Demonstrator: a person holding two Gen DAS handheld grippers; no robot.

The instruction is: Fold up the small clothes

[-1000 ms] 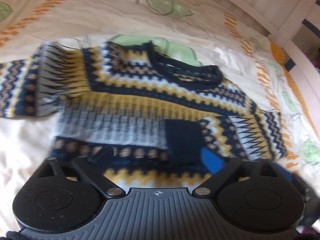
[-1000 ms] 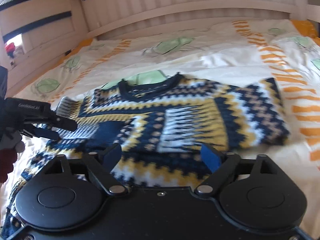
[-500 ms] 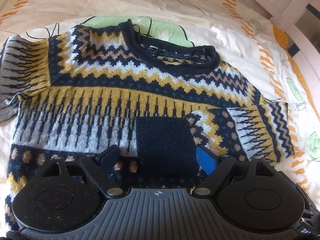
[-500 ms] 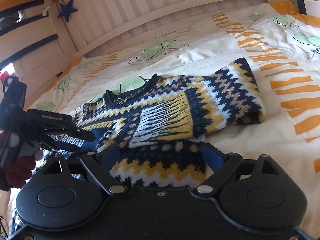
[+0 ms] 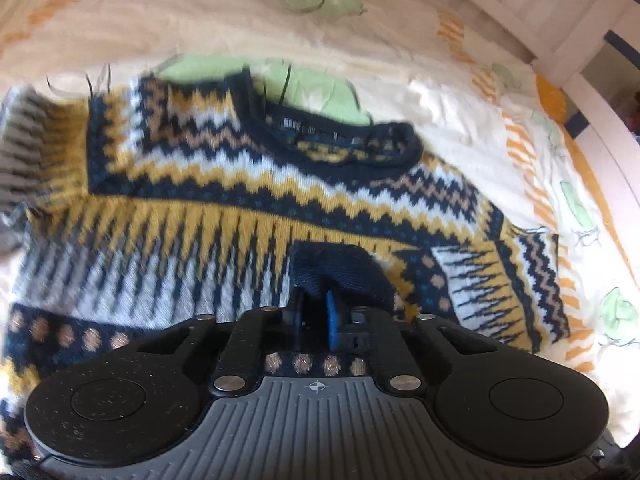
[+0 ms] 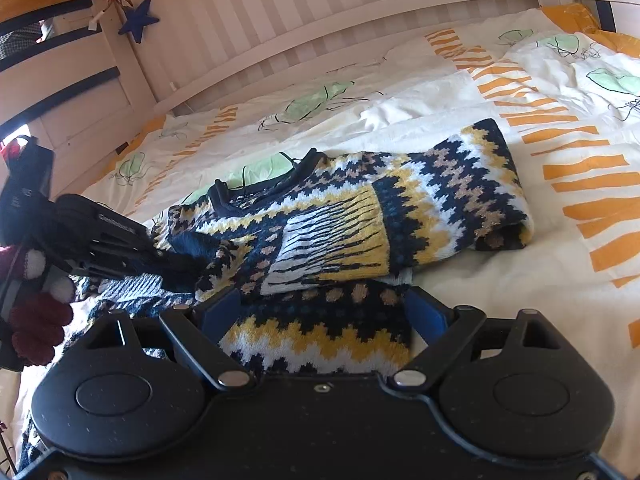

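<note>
while left tool (image 5: 316, 312) pinches navy cuff (image 5: 340, 268) | right tool (image 6: 320, 312) spread wide | sweater (image 5: 248, 200) neckline points toward headboard (image 6: 320, 24)

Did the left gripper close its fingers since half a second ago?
Yes. The left gripper had its fingers spread wide over the sweater; now they are pinched together on the navy cuff of the folded sleeve.

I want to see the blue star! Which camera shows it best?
The right wrist view. The blue star hangs on the white bed frame at the top left, sharp and whole. The left wrist view does not show it, only the sweater and the bedsheet.
</note>
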